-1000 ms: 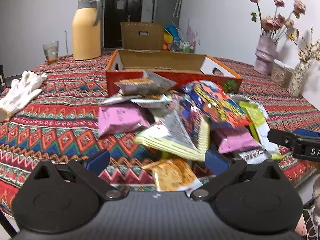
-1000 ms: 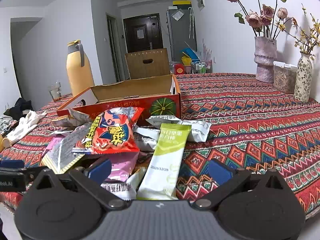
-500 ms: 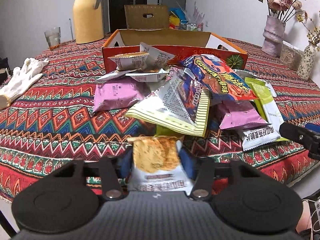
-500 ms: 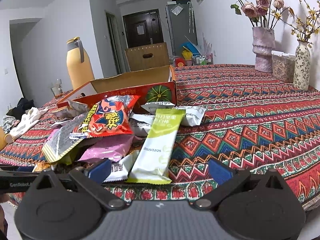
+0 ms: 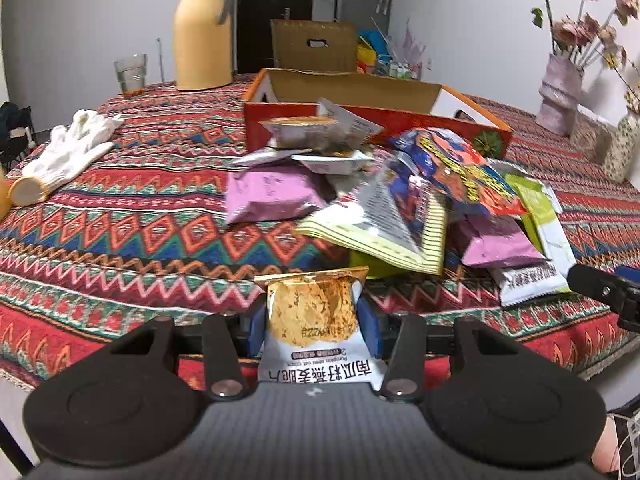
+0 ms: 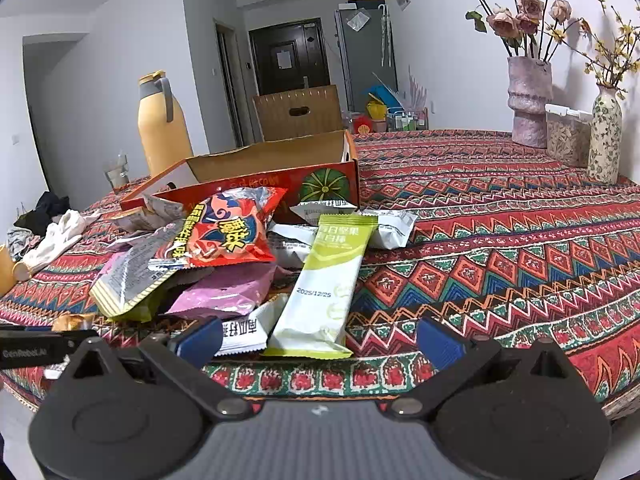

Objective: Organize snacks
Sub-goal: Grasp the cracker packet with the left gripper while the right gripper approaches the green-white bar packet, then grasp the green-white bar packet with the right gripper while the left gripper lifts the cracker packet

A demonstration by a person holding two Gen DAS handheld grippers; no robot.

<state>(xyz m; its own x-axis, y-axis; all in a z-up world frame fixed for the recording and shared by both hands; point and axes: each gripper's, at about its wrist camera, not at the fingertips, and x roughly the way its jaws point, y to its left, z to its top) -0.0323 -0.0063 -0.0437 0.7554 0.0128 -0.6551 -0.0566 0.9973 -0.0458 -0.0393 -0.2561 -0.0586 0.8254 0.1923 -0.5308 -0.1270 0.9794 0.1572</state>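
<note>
1. The left gripper (image 5: 313, 326) is clamping a small cracker packet (image 5: 316, 320) between its two blue pads, which are pressing on the packet's sides; its jaws have just been closing onto it.
2. The cracker packet is sitting at the near edge of the table (image 5: 132, 216), just in front of the snack pile, with its printed end toward the camera.
3. The right gripper (image 6: 318, 338) is hovering with its jaws spread wide and nothing between the pads.
4. A long green-and-white bar packet (image 6: 326, 288) is lying on the cloth just ahead of the right gripper, pointing away toward the box.
5. A red chip bag (image 6: 228, 232) is resting on top of the pile, overlapping a pink packet (image 6: 228, 294) and a striped yellow packet (image 6: 128, 280).
6. An open red cardboard box (image 6: 256, 178) is standing just behind the pile.
7. A yellow jug (image 5: 203, 28) and a glass (image 5: 130, 72) are standing well back on the table.
8. White gloves (image 5: 70, 150) are lying off to the left.
</note>
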